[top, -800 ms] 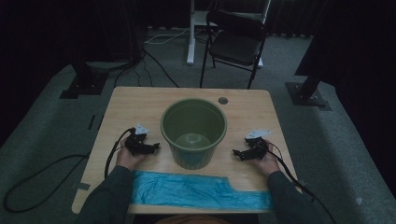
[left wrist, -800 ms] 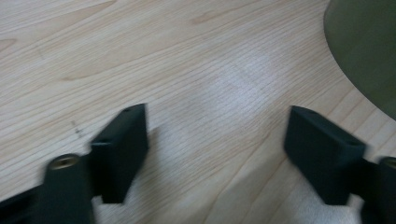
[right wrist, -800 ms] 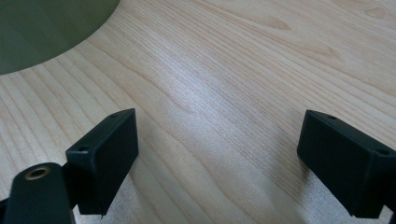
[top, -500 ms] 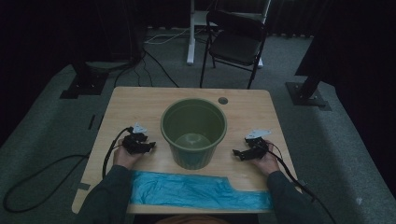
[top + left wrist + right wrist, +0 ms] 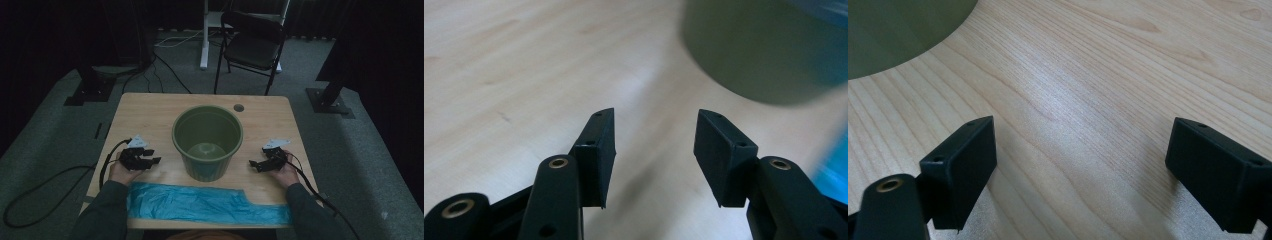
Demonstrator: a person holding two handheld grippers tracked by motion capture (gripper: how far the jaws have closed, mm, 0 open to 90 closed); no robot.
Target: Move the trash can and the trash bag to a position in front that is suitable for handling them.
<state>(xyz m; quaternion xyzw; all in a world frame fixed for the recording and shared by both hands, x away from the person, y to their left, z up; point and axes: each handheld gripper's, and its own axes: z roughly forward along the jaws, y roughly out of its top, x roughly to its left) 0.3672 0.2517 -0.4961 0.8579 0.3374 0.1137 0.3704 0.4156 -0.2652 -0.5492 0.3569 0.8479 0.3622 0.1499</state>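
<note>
Centrally on the pale wooden table (image 5: 150, 115) we see one round green plastic bucket (image 5: 207, 141), upright, tapering slightly toward its base, with a thick rolled rim and a lighter patch on its inner floor. It stands between our two hands, nearer the middle of the tabletop than any edge. Along the near edge lies one crumpled sheet of blue plastic film (image 5: 200, 204), stretched flat from left to right and stepped at its right end.

We count two grippers. Our left gripper (image 5: 150, 161) rests on the table to the left of the bucket, its jaws apart with nothing between them; in the left gripper view (image 5: 655, 150) the bucket's dark green wall is a blur at the upper right and a strip of the blue film shows at the right edge. Our right gripper (image 5: 255, 165) rests to the right of the bucket, jaws likewise spread and empty; in the right gripper view (image 5: 1080, 170) bare wood grain lies between them and the bucket's wall is cut off at the upper left corner.

One small round grey grommet (image 5: 238, 107) sits in the tabletop behind the bucket. One black folding chair (image 5: 252, 47) stands beyond the table, dim against the dark room. Our sleeves are cut off at the bottom of the high view.
</note>
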